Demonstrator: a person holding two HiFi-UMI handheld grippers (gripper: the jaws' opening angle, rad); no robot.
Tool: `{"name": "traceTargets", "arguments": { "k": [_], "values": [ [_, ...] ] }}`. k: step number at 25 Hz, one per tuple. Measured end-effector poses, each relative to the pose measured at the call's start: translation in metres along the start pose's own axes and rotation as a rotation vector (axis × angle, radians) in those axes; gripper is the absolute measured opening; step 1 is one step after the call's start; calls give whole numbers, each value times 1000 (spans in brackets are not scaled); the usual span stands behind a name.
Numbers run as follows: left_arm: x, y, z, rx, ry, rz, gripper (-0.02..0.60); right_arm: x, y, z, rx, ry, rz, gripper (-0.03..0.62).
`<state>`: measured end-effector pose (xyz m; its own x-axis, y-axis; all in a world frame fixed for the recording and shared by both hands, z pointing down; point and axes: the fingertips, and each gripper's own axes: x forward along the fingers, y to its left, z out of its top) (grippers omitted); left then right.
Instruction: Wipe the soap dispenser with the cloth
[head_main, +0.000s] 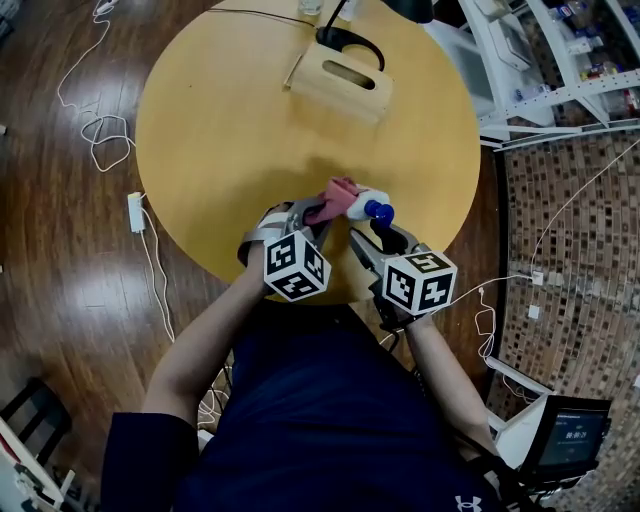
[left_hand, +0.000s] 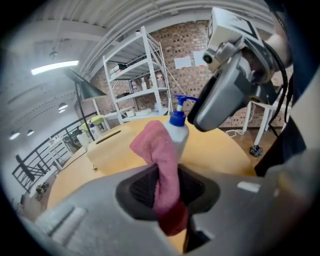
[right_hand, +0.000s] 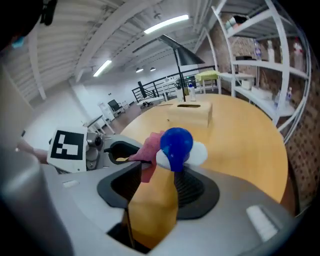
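Note:
A white soap dispenser (head_main: 360, 203) with a blue pump (head_main: 380, 211) stands near the front edge of the round wooden table (head_main: 230, 130). My left gripper (head_main: 318, 212) is shut on a pink cloth (head_main: 340, 190), whose free end lies against the bottle's left side. In the left gripper view the cloth (left_hand: 157, 150) rises from between the pads up to the bottle (left_hand: 178, 132). My right gripper (head_main: 375, 232) is just in front of the pump, open. In the right gripper view the blue pump (right_hand: 176, 142) sits above the wide gap, and the pads do not press on it.
A wooden box (head_main: 340, 80) with a slot stands at the table's far side, beside a black lamp base (head_main: 345, 40). White shelving (head_main: 540, 70) stands to the right. Cables and a power strip (head_main: 136, 212) lie on the floor at left.

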<state>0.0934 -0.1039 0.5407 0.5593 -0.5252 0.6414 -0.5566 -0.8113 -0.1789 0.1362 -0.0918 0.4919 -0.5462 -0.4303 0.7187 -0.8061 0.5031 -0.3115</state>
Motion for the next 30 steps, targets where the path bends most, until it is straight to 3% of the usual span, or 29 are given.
{"name": "traceTargets", "arguments": {
  "k": [4, 20, 26, 30],
  "values": [
    [6, 6, 1, -38, -5, -9, 91, 9, -9, 8, -99, 6, -62, 209],
    [18, 14, 5, -87, -1, -40, 91, 15, -51, 43, -141, -20, -210, 209],
    [-17, 19, -1, -144, -24, -5, 91, 21, -55, 52, -254, 79, -287, 241],
    [-41, 28, 2, -150, -57, 51, 91, 27, -54, 69, -237, 154, -257, 241]
  ]
}}
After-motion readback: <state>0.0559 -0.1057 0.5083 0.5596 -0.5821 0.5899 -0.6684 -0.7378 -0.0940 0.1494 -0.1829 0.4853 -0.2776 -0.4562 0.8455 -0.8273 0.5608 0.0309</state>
